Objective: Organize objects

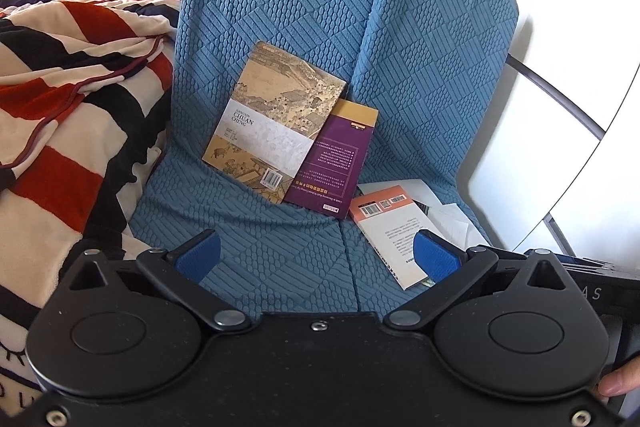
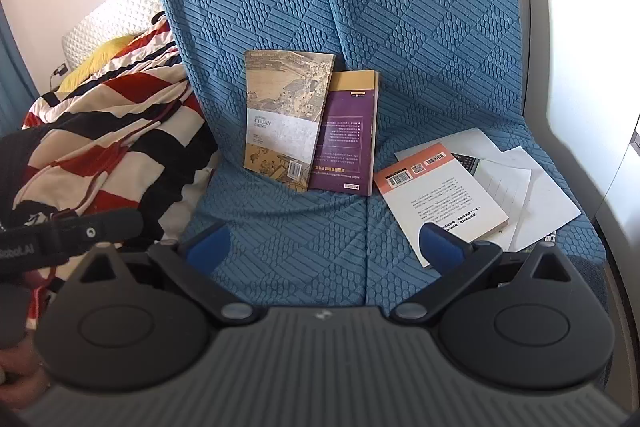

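Your blue sofa [image 2: 420, 27] carries 3 books: tan book [image 2: 286, 119] and purple book [image 2: 346, 135] lean against its backrest; white book [image 2: 440, 191] lies flat, right. Left tool [image 1: 318, 259] and right tool [image 2: 324, 247] stand fully open, empty.

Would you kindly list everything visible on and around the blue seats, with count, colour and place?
seats: two, blue textured covers, side by side.
painting-cover book: one, tan, leaning on the left seat's backrest.
purple book: one, purple with a yellow band, beside it, partly tucked behind.
white book: one, white with an orange strip, flat on the right seat.
papers: a few, white, under the white book.
blanket: one, red, black and cream stripes, left of the seats.
left gripper: black, blue pads, open, empty.
right gripper: same, open, empty.
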`<state>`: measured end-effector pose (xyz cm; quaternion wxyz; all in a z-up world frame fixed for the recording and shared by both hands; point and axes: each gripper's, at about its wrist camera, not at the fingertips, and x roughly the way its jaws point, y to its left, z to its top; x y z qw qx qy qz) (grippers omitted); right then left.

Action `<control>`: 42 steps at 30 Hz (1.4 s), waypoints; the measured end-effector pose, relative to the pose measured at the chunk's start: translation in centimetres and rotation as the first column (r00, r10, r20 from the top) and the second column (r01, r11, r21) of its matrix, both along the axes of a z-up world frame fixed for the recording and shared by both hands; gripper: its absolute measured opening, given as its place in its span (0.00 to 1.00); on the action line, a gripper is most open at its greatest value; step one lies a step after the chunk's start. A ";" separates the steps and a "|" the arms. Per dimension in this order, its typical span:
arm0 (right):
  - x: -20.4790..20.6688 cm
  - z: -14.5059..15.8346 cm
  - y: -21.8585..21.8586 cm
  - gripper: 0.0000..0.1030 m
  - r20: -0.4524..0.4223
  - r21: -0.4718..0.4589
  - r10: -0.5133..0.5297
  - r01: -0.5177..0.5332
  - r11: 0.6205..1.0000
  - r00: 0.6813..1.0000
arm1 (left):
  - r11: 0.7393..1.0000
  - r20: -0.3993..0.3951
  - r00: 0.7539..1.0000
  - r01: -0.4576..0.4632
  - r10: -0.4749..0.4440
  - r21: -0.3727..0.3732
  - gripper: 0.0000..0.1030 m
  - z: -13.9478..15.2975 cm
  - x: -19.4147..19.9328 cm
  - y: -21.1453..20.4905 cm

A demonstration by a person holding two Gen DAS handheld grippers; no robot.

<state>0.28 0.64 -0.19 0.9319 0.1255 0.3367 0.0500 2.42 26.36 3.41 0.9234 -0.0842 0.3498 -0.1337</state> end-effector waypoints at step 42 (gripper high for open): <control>5.8 -3.2 3.1 1.00 0.004 0.017 0.013 -0.013 1.000 1.000 | 0.999 0.037 0.999 -0.024 0.025 -0.032 0.99 -2.4 6.9 4.5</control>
